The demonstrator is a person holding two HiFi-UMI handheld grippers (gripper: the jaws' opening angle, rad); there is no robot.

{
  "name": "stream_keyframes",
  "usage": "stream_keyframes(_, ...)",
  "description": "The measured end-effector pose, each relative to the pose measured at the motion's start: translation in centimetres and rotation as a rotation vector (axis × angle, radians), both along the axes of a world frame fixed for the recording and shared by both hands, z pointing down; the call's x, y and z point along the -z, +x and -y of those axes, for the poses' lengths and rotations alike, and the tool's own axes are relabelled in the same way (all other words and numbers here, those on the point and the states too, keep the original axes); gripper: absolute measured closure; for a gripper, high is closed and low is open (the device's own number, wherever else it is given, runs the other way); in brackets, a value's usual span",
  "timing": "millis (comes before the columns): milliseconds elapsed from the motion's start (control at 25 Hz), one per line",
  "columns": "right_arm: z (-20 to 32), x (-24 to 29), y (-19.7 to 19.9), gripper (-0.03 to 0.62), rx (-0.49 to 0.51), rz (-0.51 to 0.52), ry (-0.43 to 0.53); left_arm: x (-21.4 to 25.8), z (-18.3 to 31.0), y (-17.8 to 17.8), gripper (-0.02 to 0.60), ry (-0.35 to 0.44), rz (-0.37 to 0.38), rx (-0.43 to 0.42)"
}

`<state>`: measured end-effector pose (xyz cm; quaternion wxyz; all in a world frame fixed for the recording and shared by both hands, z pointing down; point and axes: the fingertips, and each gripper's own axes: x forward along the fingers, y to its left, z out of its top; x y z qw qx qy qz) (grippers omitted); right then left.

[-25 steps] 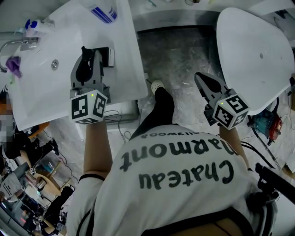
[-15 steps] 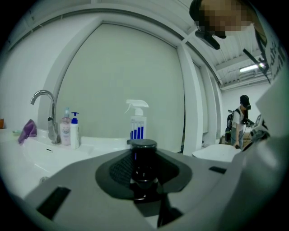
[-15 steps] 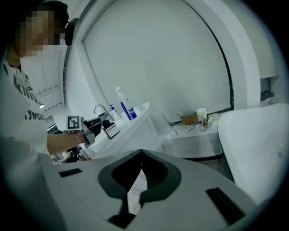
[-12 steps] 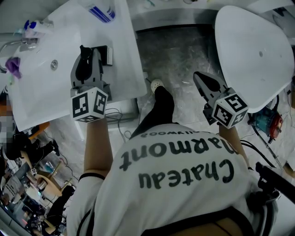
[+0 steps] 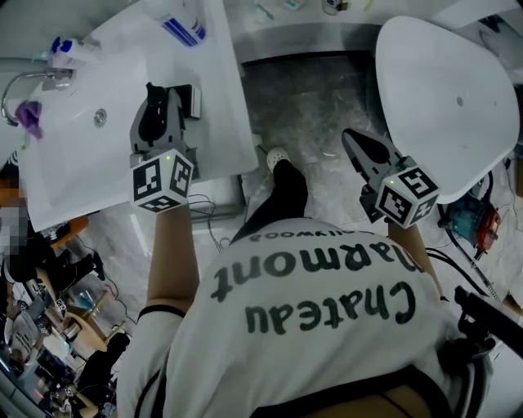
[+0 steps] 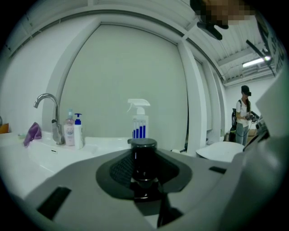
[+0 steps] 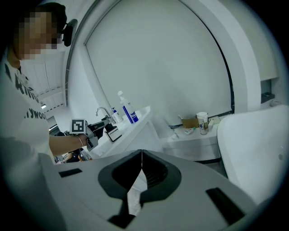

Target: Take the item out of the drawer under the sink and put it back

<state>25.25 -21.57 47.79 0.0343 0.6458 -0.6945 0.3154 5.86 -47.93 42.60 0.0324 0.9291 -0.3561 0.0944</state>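
A dark bottle (image 6: 143, 150) with a black cap stands upright between the jaws of my left gripper (image 5: 157, 96), which is shut on it. The gripper holds it over the white sink counter (image 5: 221, 122), just right of the basin (image 5: 73, 155). A small black-framed white card (image 5: 194, 100) stands on the counter beside the jaws. My right gripper (image 5: 351, 137) hangs over the grey floor to the right, its jaws shut with nothing between them. The counter top hides the drawer under the sink.
A chrome faucet (image 5: 23, 82), soap bottles (image 6: 73, 131) and a purple cloth (image 5: 29, 116) are at the basin's far side. A blue-striped spray bottle (image 5: 181, 23) stands at the counter's back. A large white rounded fixture (image 5: 458, 98) is at the right. Another person (image 6: 244, 113) stands far off.
The head view has shifted a little. My left gripper keeps its hold on the bottle at the same spot over the counter, and the right gripper has hardly moved.
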Motion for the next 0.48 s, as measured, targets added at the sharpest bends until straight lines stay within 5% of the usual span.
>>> stream_keyframes(480, 5.7, 3.9, 1.3, 0.582, 0.099, -0.064, 0.069, -0.4, -0.2, 0.3, 0.473, -0.031, 0.019, 0.004)
